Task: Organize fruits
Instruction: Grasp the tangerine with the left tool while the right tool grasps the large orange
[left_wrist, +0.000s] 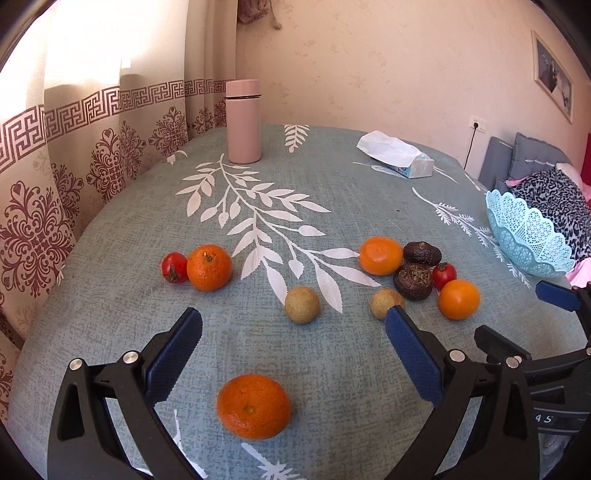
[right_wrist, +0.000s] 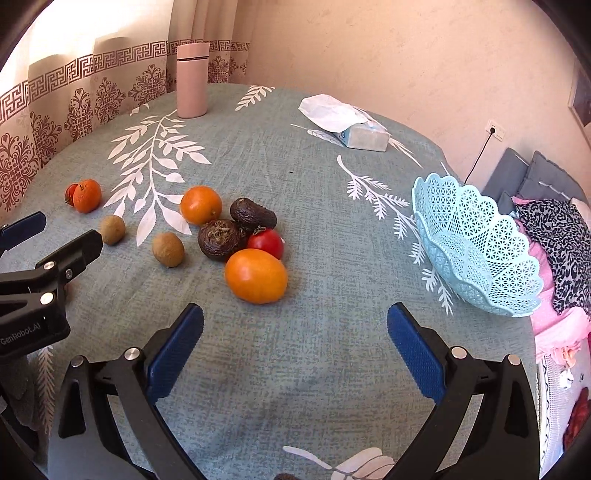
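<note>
Fruit lies scattered on the teal leaf-print tablecloth (left_wrist: 332, 184). My left gripper (left_wrist: 293, 313) is open, with an orange (left_wrist: 253, 406) lying on the cloth between its fingers, untouched. Beyond the tips sit two brown round fruits (left_wrist: 301, 305) (left_wrist: 384, 302). A tomato (left_wrist: 174, 267) and an orange (left_wrist: 209, 267) rest at the left. My right gripper (right_wrist: 294, 310) is open and holds nothing, just short of a cluster: an orange (right_wrist: 256, 275), a tomato (right_wrist: 266, 242), two dark wrinkled fruits (right_wrist: 219, 239) (right_wrist: 253, 214) and another orange (right_wrist: 201, 205). A light blue lattice basket (right_wrist: 476, 243) stands tilted at the table's right edge.
A pink flask (left_wrist: 243, 122) stands at the back of the table, and a tissue box (left_wrist: 399, 155) lies at the back right. A patterned curtain (left_wrist: 55, 184) hangs along the left. Grey cushions and leopard-print cloth (right_wrist: 561, 236) lie beyond the right edge.
</note>
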